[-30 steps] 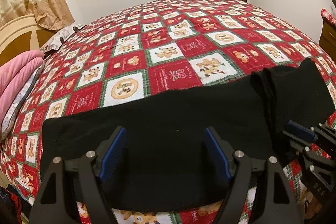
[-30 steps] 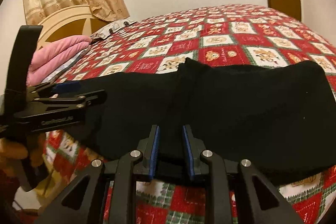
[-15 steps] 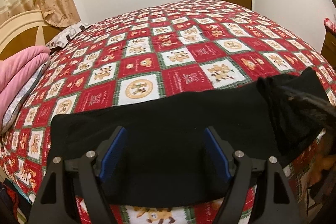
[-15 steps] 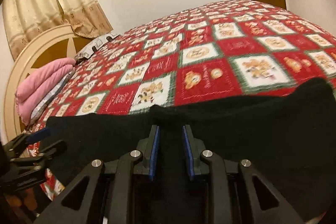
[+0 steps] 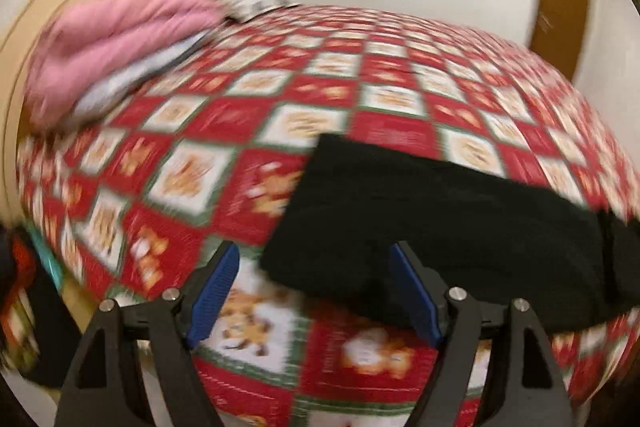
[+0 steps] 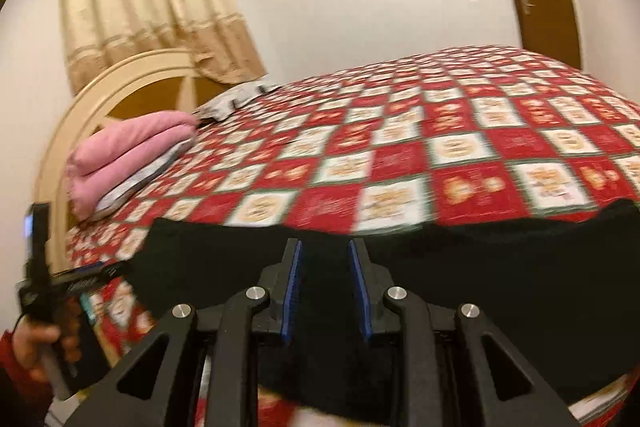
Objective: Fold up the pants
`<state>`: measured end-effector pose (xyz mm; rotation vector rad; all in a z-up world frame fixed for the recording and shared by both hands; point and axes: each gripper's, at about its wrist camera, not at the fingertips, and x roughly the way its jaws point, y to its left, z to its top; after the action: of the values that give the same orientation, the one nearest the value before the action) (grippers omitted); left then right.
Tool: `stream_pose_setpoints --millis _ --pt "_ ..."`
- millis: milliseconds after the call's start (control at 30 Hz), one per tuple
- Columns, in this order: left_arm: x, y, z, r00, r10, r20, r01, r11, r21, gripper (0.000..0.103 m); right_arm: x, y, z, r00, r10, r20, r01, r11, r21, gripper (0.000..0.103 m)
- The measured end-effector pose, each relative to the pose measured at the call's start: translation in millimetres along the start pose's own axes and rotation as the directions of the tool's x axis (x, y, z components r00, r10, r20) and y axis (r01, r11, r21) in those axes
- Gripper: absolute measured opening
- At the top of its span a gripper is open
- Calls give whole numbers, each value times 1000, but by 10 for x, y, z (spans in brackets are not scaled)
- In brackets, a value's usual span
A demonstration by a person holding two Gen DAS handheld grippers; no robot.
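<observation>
Clearly, black pants [image 5: 440, 223] lie flat, folded lengthwise; edges straight, surface smooth.

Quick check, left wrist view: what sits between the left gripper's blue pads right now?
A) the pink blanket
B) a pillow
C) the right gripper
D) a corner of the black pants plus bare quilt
D: the left gripper stands wide, unclamped, over the black pants corner and the quilt.
</observation>
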<state>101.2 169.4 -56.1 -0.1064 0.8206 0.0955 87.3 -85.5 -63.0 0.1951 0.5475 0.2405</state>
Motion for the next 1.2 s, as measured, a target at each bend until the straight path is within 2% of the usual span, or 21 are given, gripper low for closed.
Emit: stream_pose_setpoints --millis 67,200,333,400,533,633,700,867,933,1000,1033,1133,1200 --pt "85 186 3 999 -38 -12 37 994 -100 80 45 158 -85 999 38 -32 -39 999 -14 26" --pt "281 254 12 996 -92 -17 87 978 -191 81 103 352 -221 994 72 -85 -75 996 -37 26" --pt "510 217 -49 985 -170 -41 152 949 -276 82 79 395 -277 993 63 -98 -68 997 -42 26" --pt "489 176 -46 985 -172 -20 160 949 -272 87 64 369 -277 993 57 -101 -60 998 -30 26" --pt "454 83 -54 979 -204 -9 195 949 -249 85 67 303 -279 993 55 -107 -55 998 9 26" --pt "427 34 -75 974 -226 -2 220 949 -226 68 81 299 -277 992 51 -111 -50 999 12 26" --pt "447 43 -66 968 -251 6 246 941 -234 40 85 308 -282 992 47 -117 -46 999 8 26" --pt "447 136 -43 935 -354 37 348 889 -298 26 38 239 -276 994 26 -105 -23 999 27 26" --pt "333 71 6 930 -362 71 367 891 -267 26 -21 149 -246 996 12 -85 -7 999 54 26" --pt "157 -76 103 927 -361 101 374 909 -185 26 -115 -1 -211 998 -9 -62 15 995 98 26" --pt "45 -175 166 921 -372 119 386 912 -138 26 -158 -68 -194 998 -20 -54 26 993 114 26" --pt "-154 -421 331 891 -430 145 442 895 -61 26 -368 -365 -159 997 -81 -17 82 982 170 26" --pt "-302 -707 421 867 -475 151 477 879 25 26 -479 -543 -138 994 -111 -8 111 972 207 26"
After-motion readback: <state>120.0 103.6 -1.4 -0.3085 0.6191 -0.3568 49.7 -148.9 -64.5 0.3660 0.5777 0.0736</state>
